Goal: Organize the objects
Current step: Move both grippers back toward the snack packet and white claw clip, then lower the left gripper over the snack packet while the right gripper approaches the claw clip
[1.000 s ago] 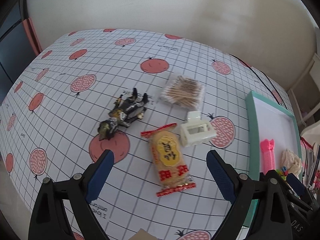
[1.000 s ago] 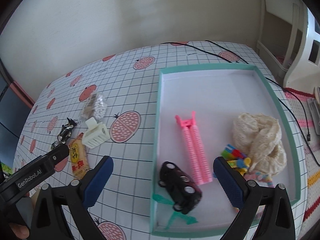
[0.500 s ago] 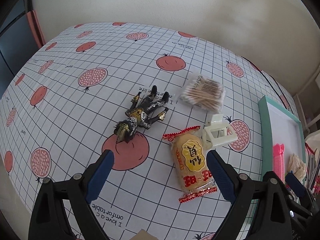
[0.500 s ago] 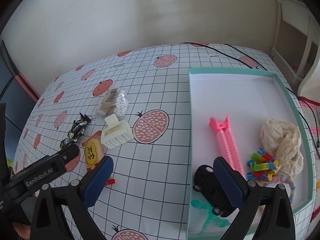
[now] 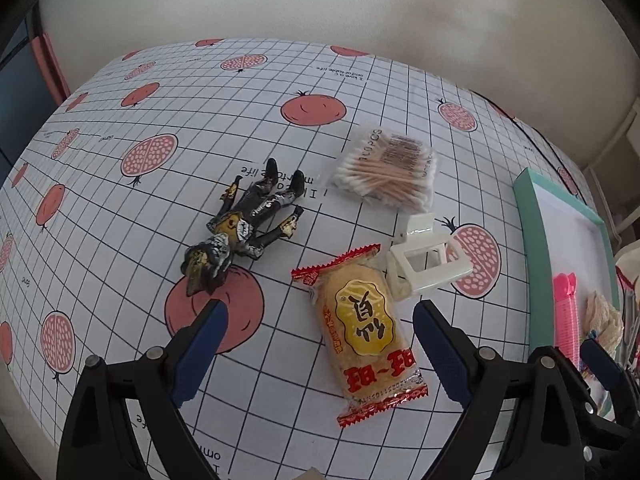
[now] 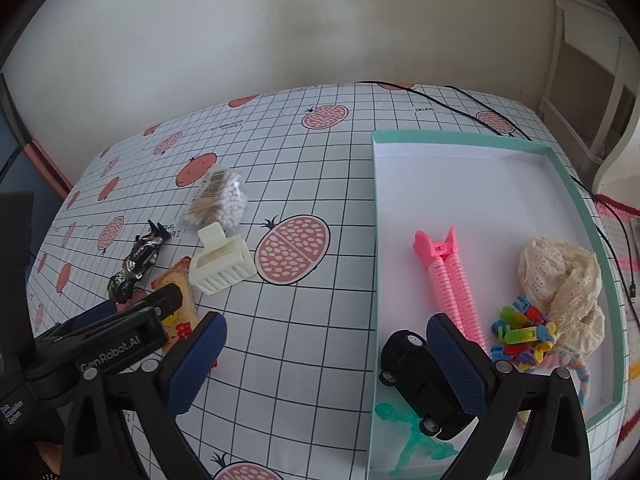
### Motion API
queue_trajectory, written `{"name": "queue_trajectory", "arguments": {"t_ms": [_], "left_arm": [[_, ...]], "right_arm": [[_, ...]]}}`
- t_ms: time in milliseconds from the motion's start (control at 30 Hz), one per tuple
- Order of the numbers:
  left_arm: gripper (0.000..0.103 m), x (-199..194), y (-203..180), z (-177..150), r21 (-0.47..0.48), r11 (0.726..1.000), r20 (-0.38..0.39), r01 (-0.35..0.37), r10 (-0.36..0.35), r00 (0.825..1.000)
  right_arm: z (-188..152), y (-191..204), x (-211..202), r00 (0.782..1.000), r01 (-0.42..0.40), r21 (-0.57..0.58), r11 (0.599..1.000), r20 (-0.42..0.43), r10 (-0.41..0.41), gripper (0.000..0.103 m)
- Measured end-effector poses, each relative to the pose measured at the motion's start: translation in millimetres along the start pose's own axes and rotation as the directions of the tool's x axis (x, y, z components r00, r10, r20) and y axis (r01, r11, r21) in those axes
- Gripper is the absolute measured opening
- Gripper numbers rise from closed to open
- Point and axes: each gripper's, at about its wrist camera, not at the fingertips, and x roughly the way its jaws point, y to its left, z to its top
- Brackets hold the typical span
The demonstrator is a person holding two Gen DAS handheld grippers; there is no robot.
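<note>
Counter [image 5: 360,92], white grid cloth w/ red fruit print, carries four loose items. Left tool [image 5: 316,344]: blue pads wide apart, empty, above the yellow rice-cracker packet w/ red crimped ends [image 5: 362,328]. Black-and-gold action figure [image 5: 244,228] lies flat at 11 o'clock of the packet. Cream plastic claw hair clip [image 5: 424,264] at 1 o'clock, touching the packet's top end. Clear bag of wooden cotton swabs [image 5: 390,172] at 12 o'clock of the clip, just beside it.

Right tool [image 6: 326,360]: pads apart, empty, over the left rim of the teal-edged white tray [image 6: 472,144]. In tray: black toy car [image 6: 424,384] partly behind right pad, pink ribbed hair clip [image 6: 452,280], cream lace fabric bundle [image 6: 568,280], heap of multicolour plastic pieces [image 6: 520,334], translucent green figure [image 6: 412,440] at near-left corner.
</note>
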Motion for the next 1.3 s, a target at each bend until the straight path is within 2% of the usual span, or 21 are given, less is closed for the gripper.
{"name": "queue_trajectory", "arguments": {"t_ms": [267,367,567,700,900,1300], "left_arm": [[0.094,13.6,-5.0,-1.9,0.011,1.000,-0.012,-0.015,0.015,1.000],[0.094,15.3,-5.0,-2.8,0.029,0.998,-0.010,-0.054,0.054,0.998],[0.094,18.1,12.0,-1.6,-0.036,0.996,-0.035,-0.079,0.078,0.996],[0.094,17.1,22.0,-1.4,-0.080,0.994,-0.046,-0.070,0.066,0.997],[0.094,18.1,30.0,-3.3,-0.102,0.992,-0.062,-0.075,0.069,0.996],[0.094,24.4,52.2,-3.8,-0.155,0.986,-0.091,-0.067,0.054,0.994]], "right_arm": [[-1.2,3.9,3.9,1.000,0.014,-0.013,1.000,-0.007,-0.014,0.102],[-1.0,3.9,3.8,1.000,0.017,-0.013,1.000,-0.006,-0.017,0.102],[0.9,7.0,1.3,1.000,0.017,-0.015,1.000,0.006,-0.017,0.102],[4.8,16.8,-0.2,1.000,0.002,-0.019,1.000,0.020,-0.001,0.102],[11.9,32.4,4.9,0.999,-0.027,-0.028,0.999,0.034,0.027,0.102],[21.9,48.8,33.4,0.999,-0.051,-0.041,0.998,-0.017,0.050,0.102]]}}
